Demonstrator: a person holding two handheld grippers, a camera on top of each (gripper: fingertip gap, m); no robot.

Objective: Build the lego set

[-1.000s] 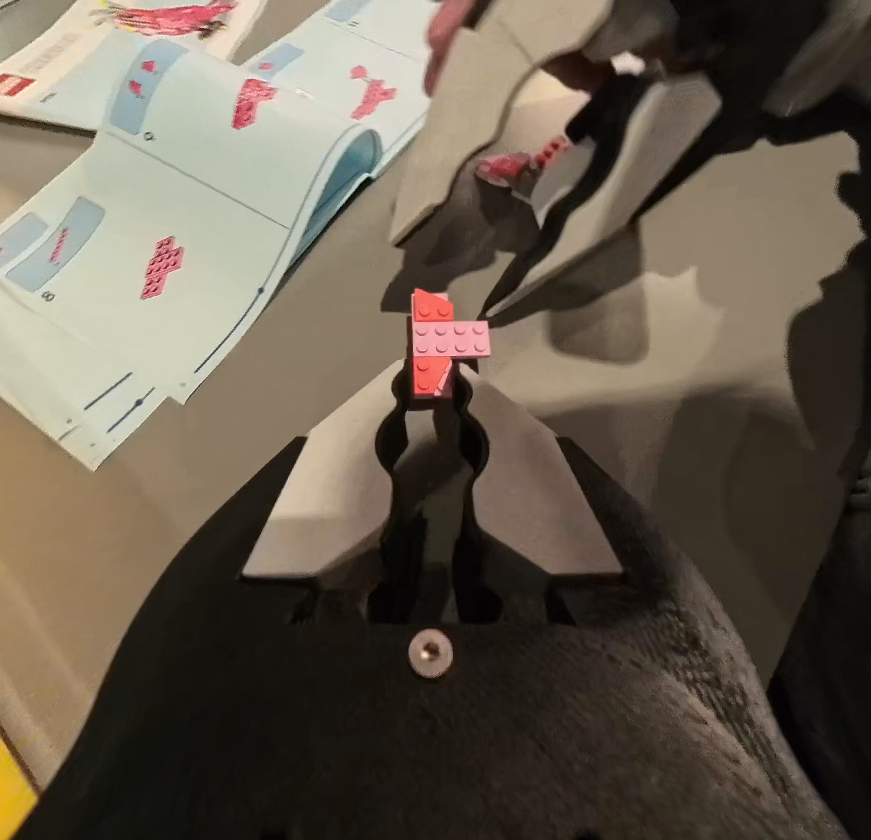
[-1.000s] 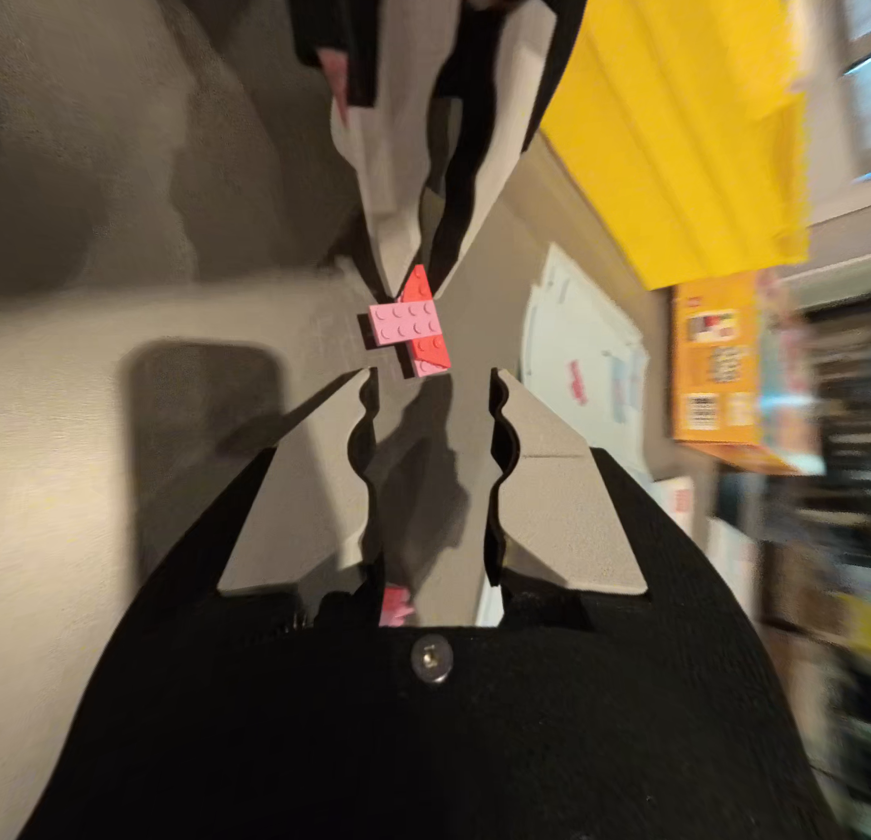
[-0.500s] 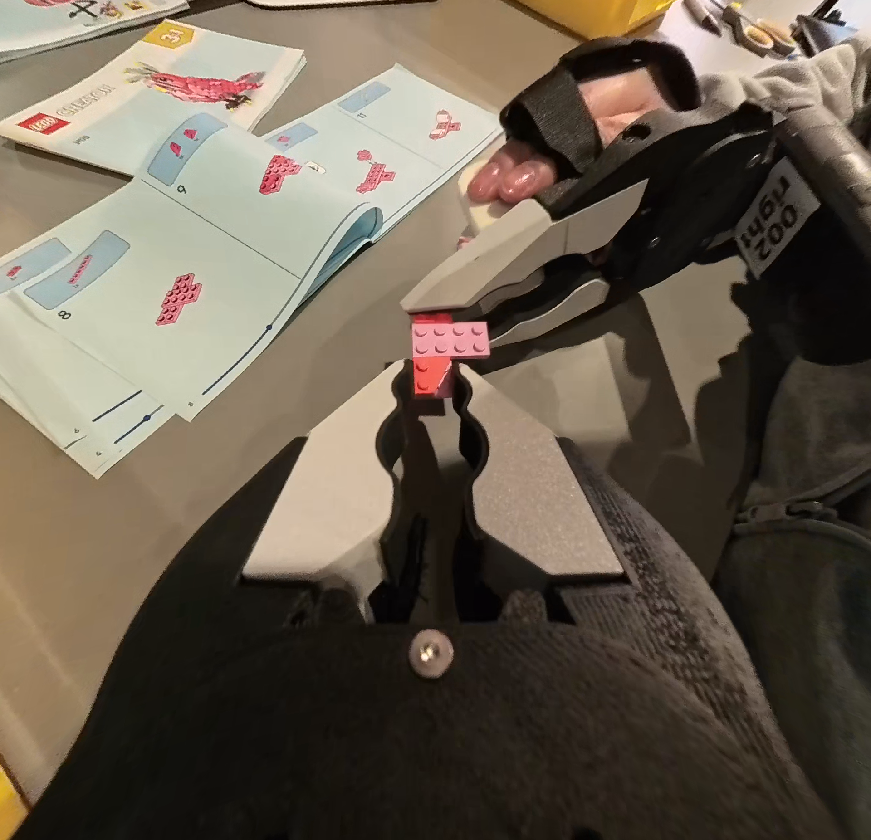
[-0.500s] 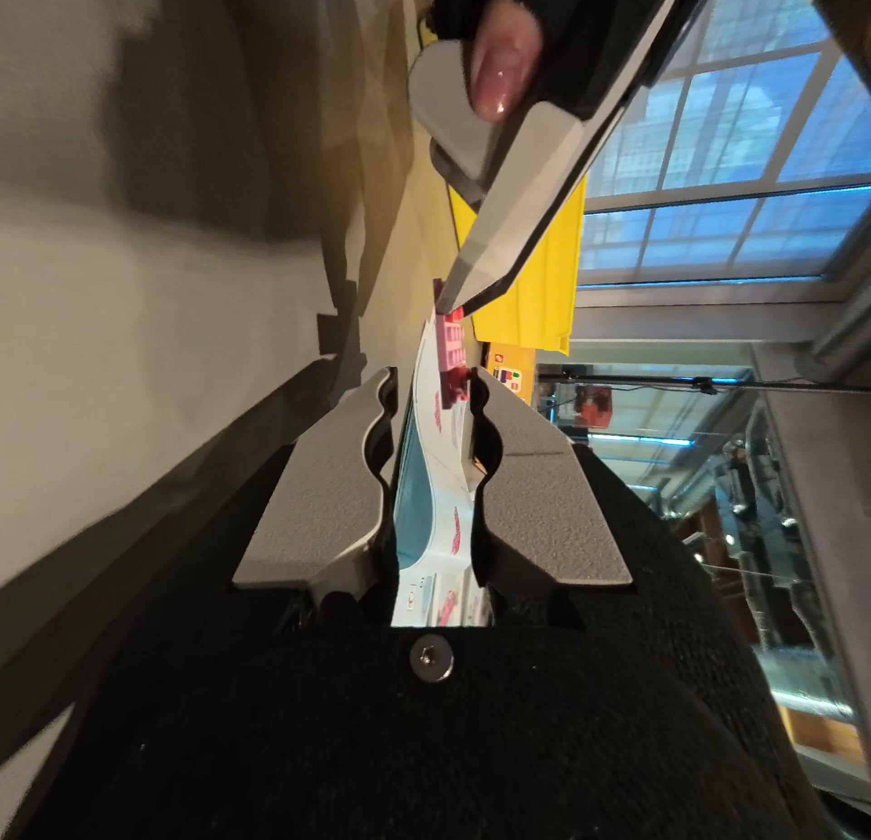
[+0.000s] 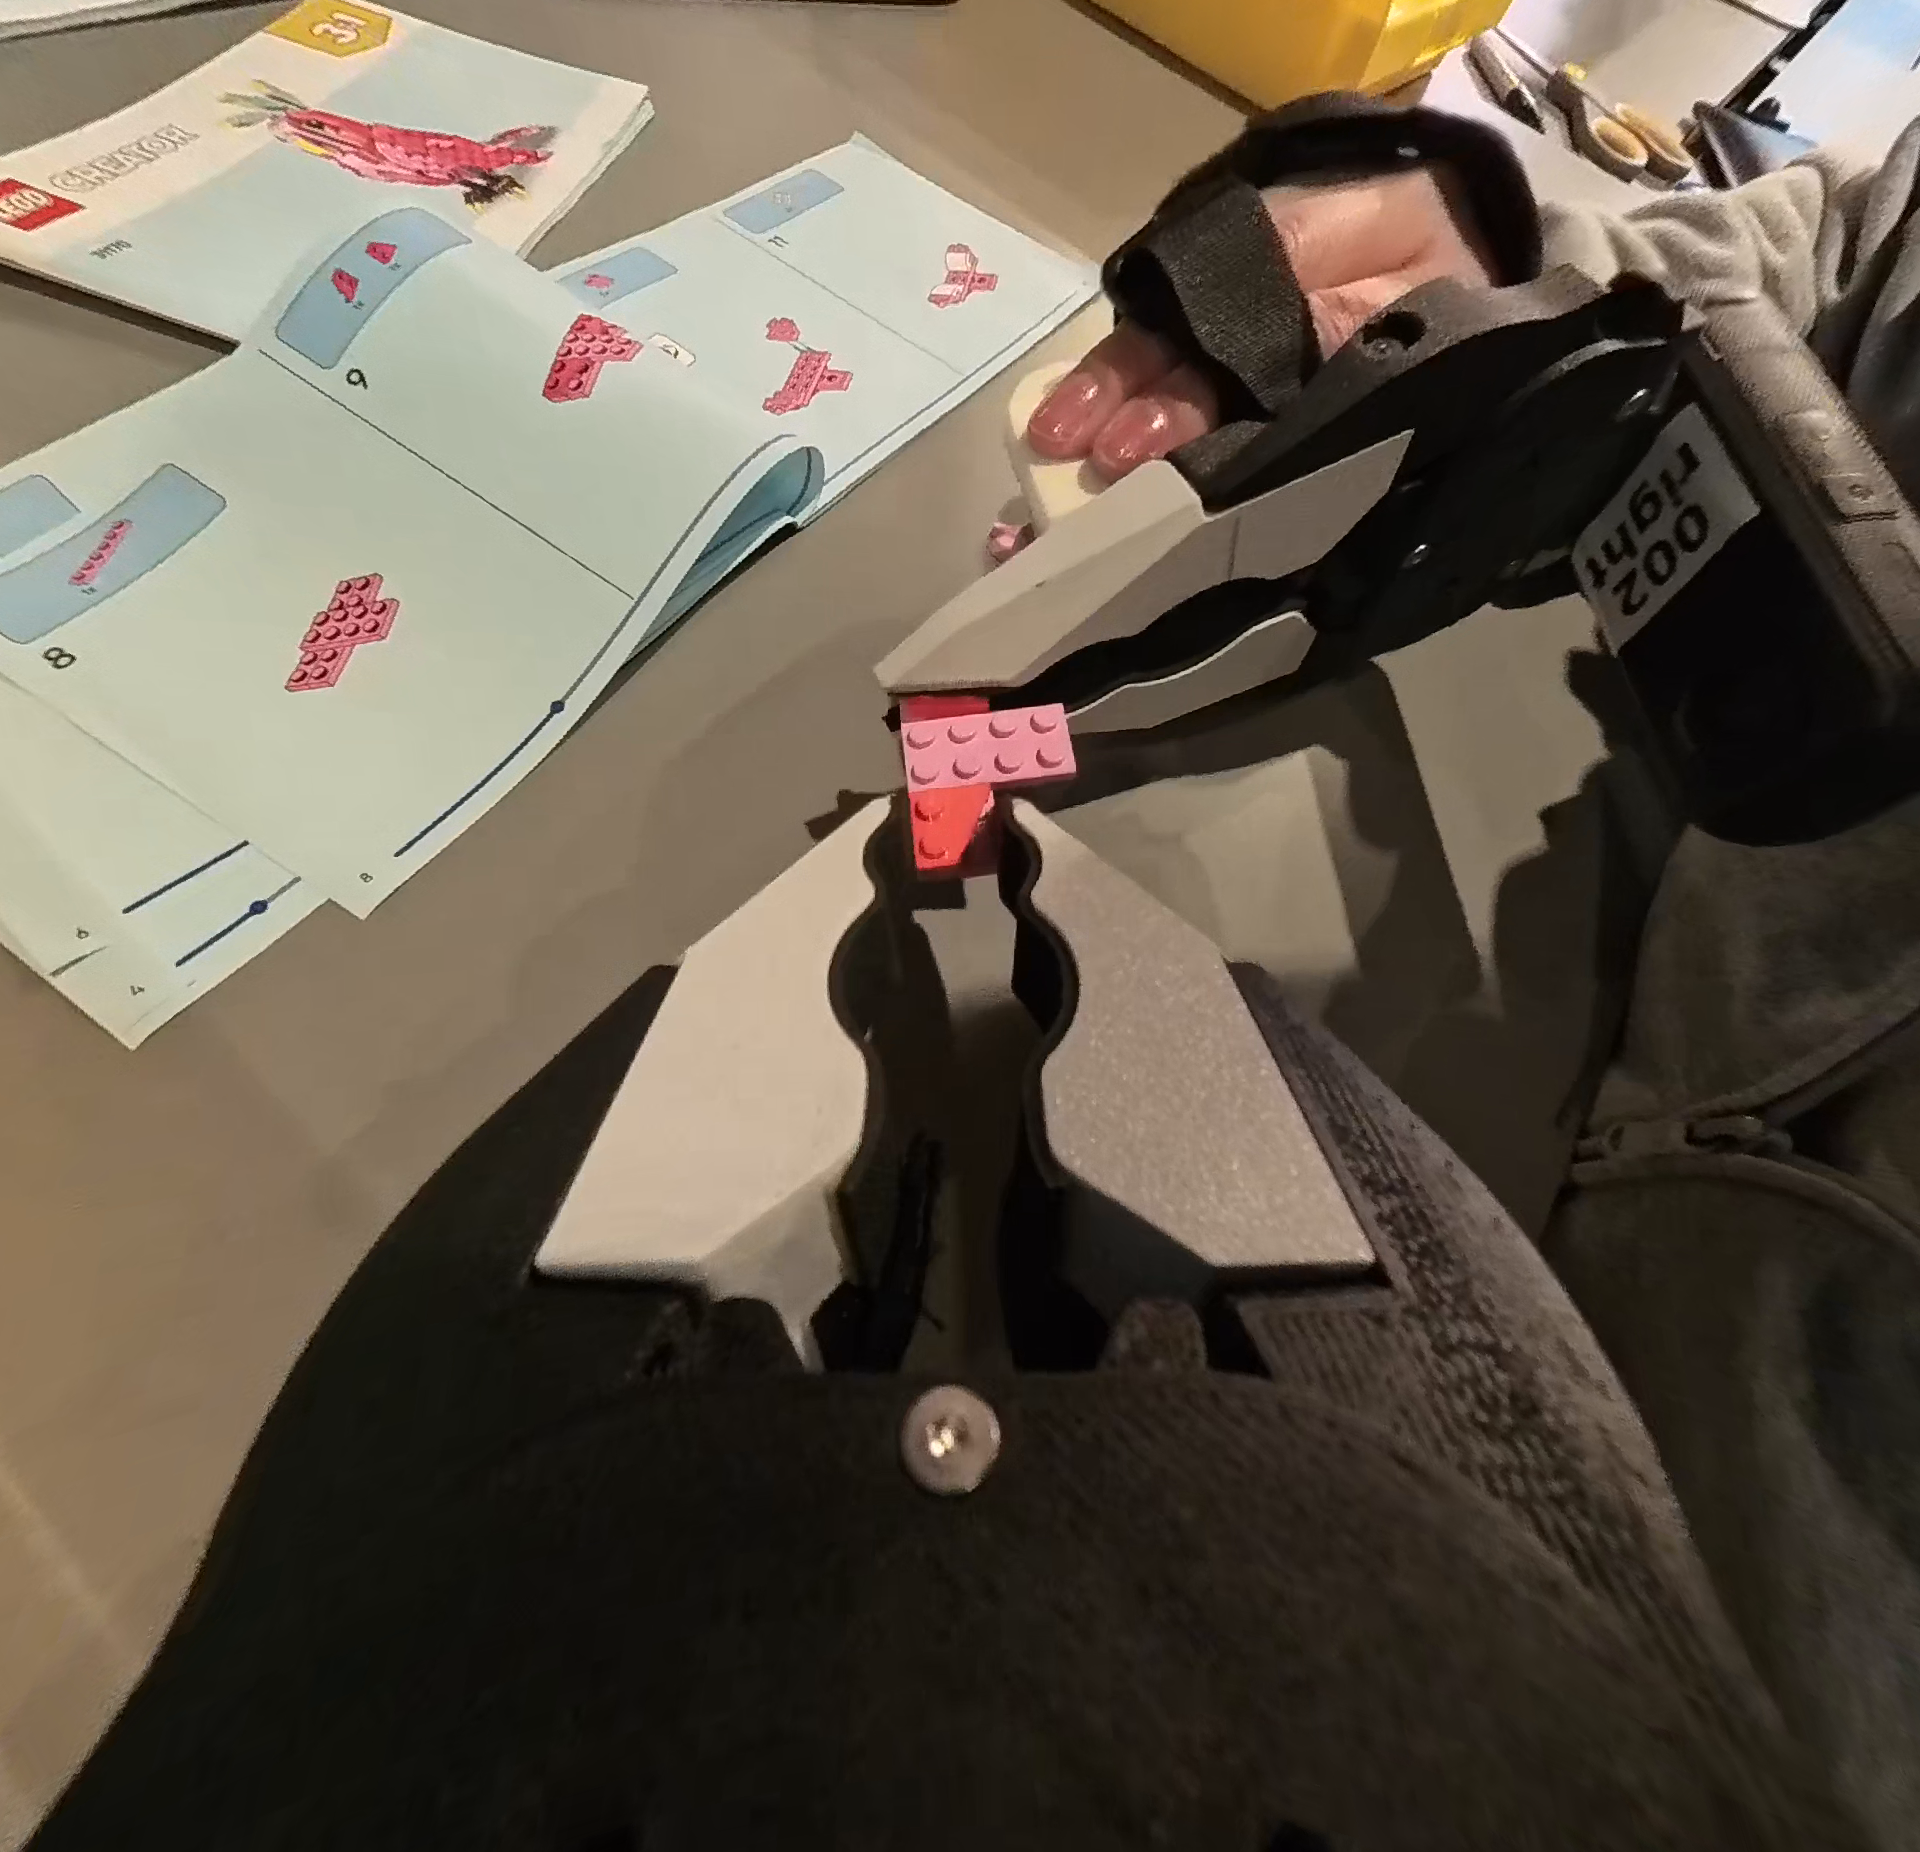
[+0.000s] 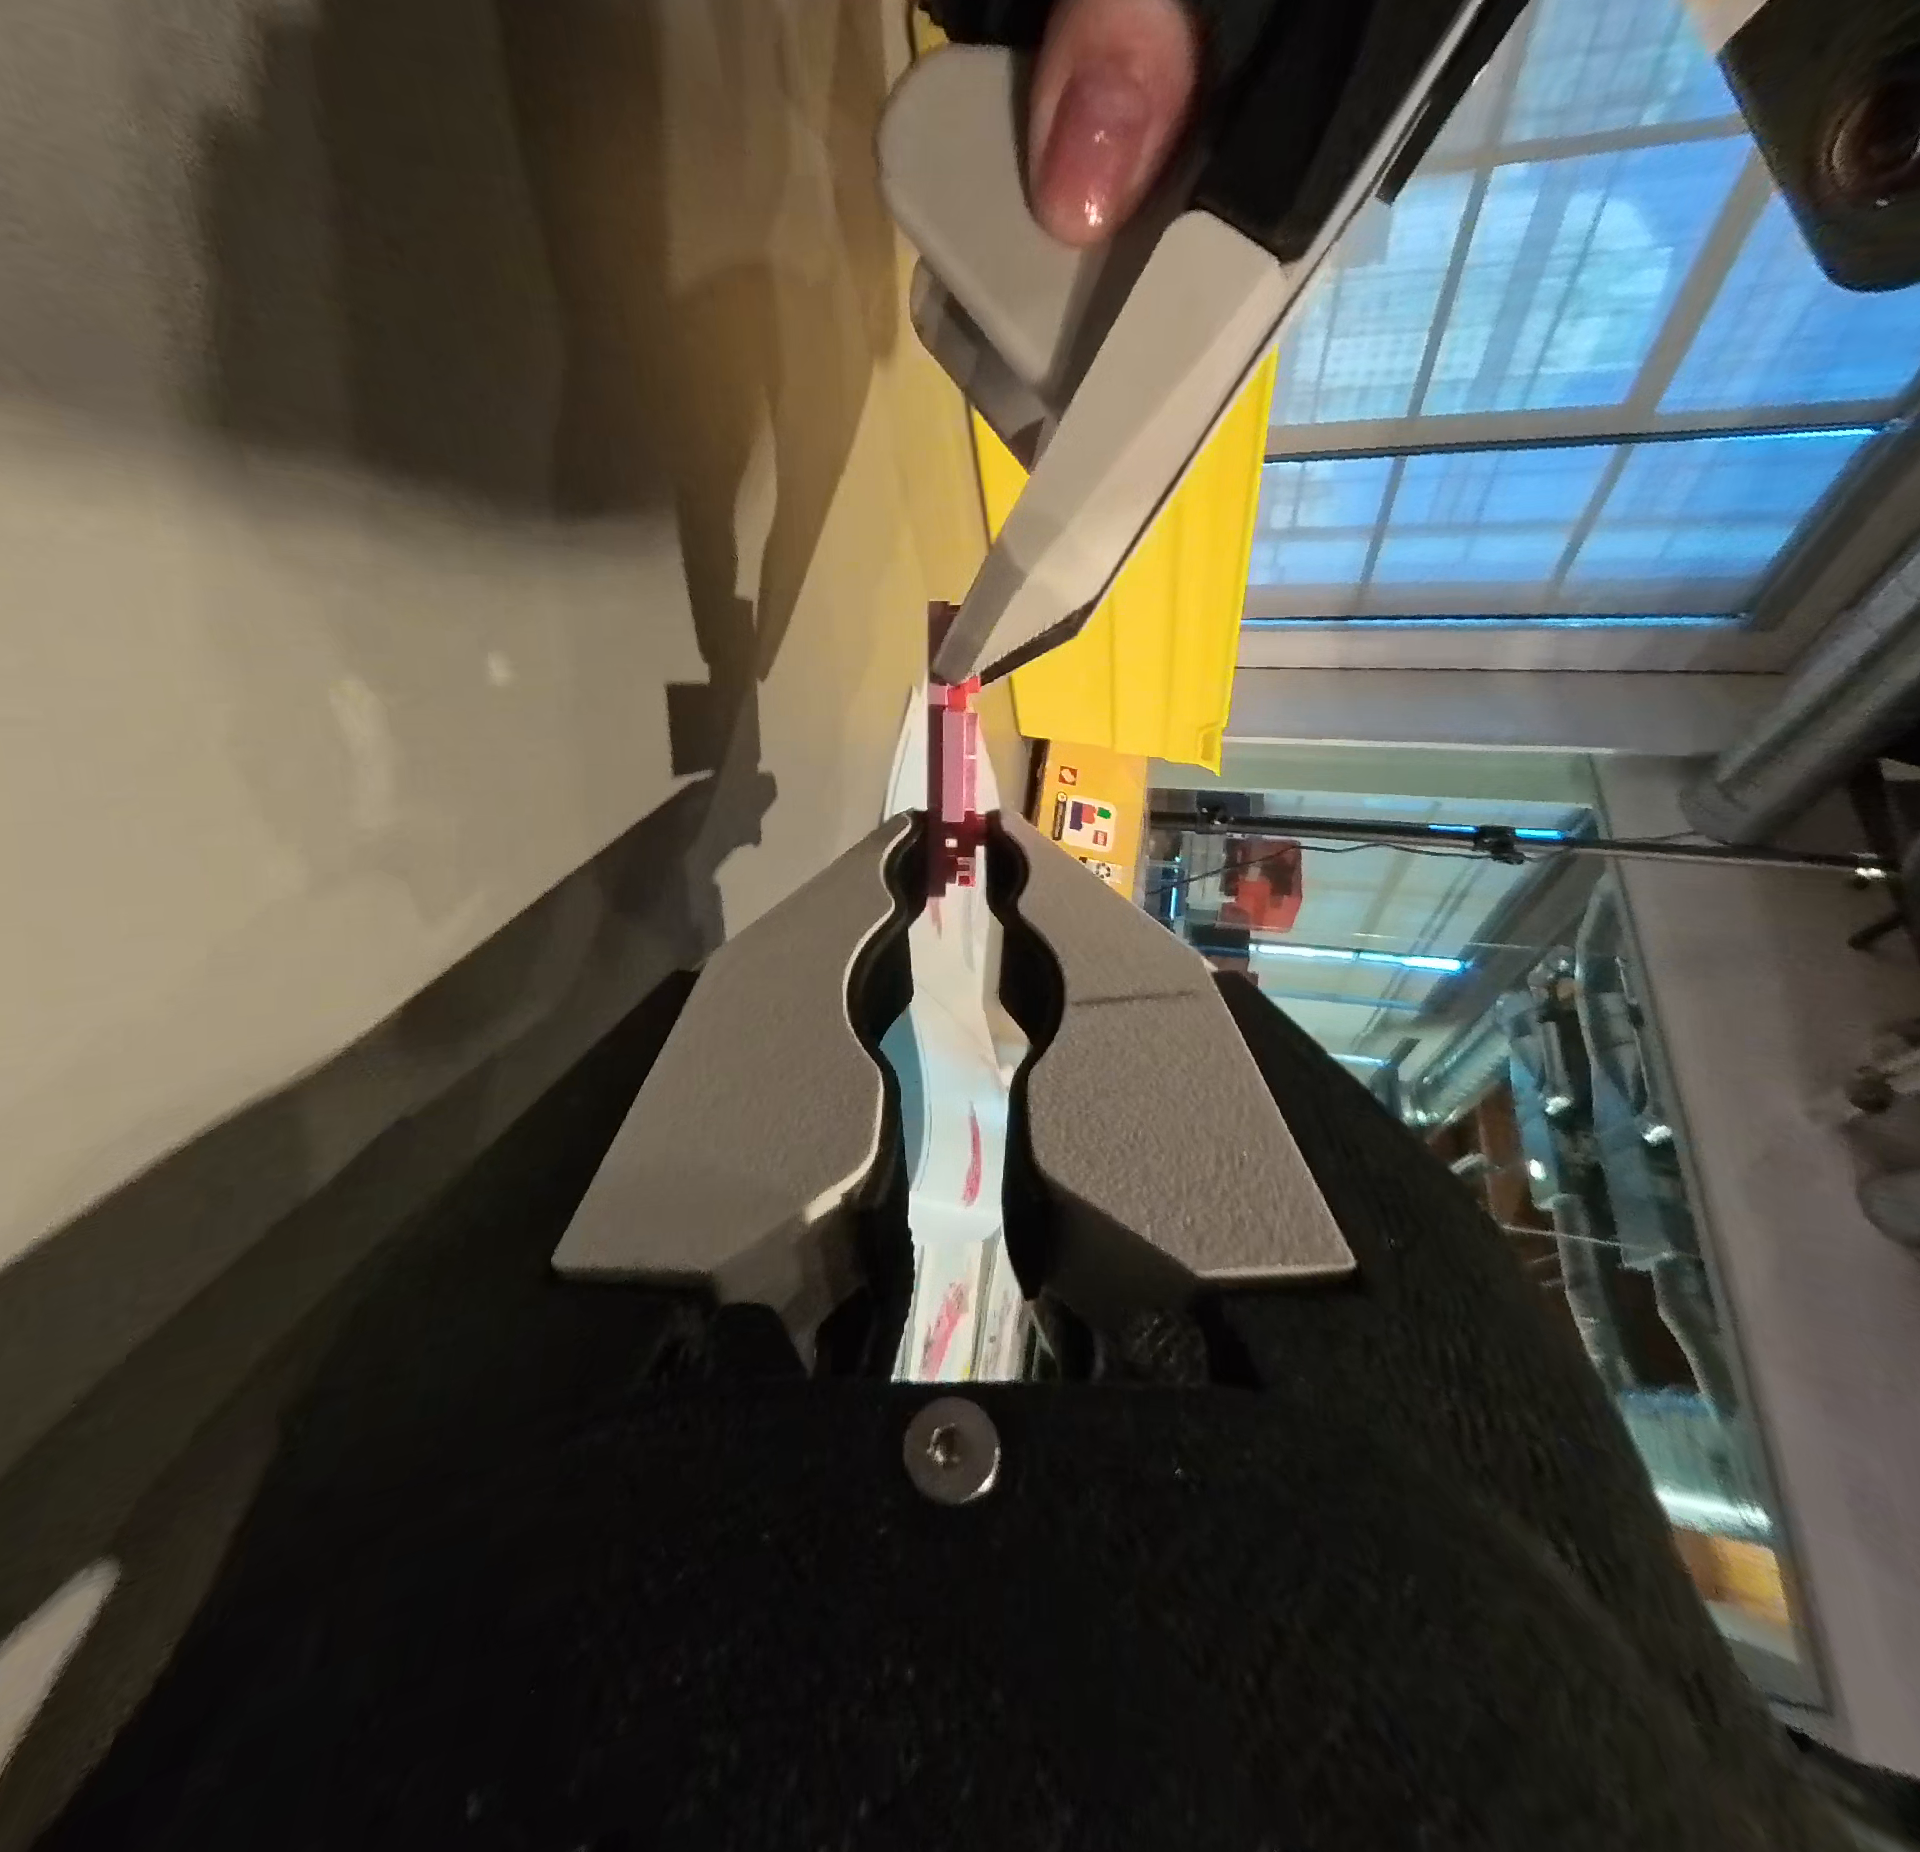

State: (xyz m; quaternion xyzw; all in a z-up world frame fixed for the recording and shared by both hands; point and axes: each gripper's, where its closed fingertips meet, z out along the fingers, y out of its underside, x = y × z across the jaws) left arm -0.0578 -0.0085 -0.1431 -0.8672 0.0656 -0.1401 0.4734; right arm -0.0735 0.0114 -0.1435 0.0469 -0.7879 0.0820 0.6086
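Your left tool (image 5: 951, 846) grips the red-and-pink assembly (image 5: 971, 774); your right tool (image 5: 977, 696) pinches its far end (mid-press). Next, squeeze evenly.

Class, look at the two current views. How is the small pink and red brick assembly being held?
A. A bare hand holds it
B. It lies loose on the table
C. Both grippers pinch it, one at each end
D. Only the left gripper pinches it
C: the left gripper clamps the red end of the brick assembly, while the right gripper closes on its far end.
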